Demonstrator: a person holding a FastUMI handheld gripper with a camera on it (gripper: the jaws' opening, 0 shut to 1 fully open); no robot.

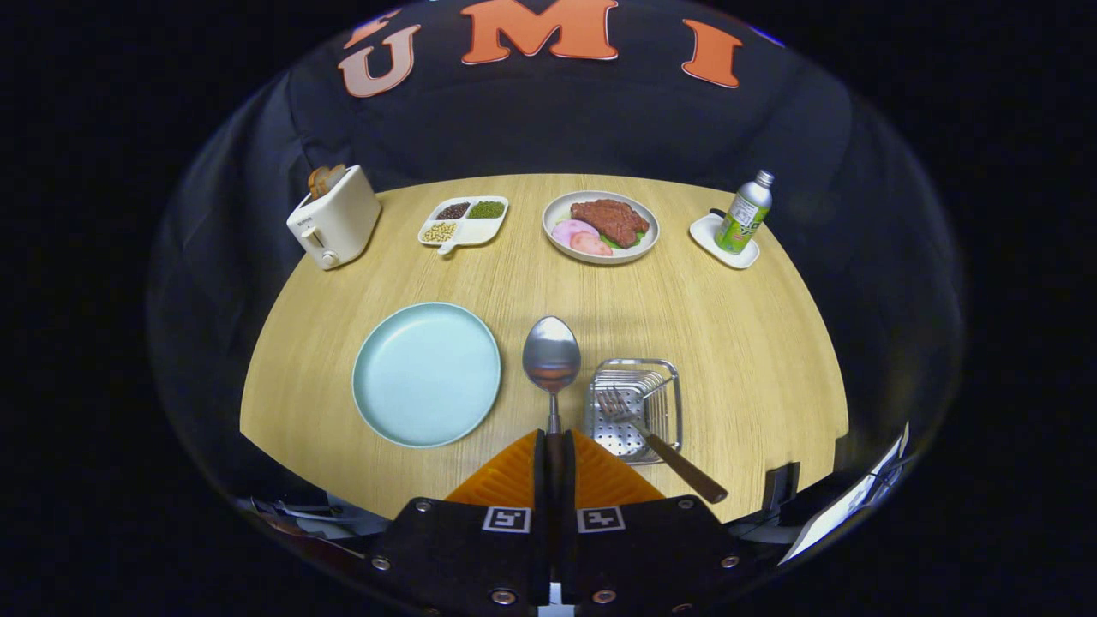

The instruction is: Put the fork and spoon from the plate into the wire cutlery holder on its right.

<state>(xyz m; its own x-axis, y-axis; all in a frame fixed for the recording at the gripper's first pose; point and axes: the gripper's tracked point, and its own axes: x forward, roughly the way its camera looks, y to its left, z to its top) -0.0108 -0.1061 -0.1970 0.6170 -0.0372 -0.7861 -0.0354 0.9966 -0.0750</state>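
Note:
My gripper point(554, 446) is shut on the spoon's handle. The spoon point(551, 356) sticks straight out ahead of the fingers, its steel bowl hanging above the wooden table between the plate and the holder. The pale blue plate point(426, 374) lies bare just left of the spoon. The wire cutlery holder point(633, 409) stands just right of the fingers. The fork point(638, 422) lies in it, tines inside and its brown handle point(686, 476) sticking out over the near rim.
At the far side of the round table point(728, 343) stand a white toaster point(334, 218) with bread, a divided dish point(463, 220) of beans, a plate of meat point(601, 225) and a bottle point(744, 214) on a small white tray.

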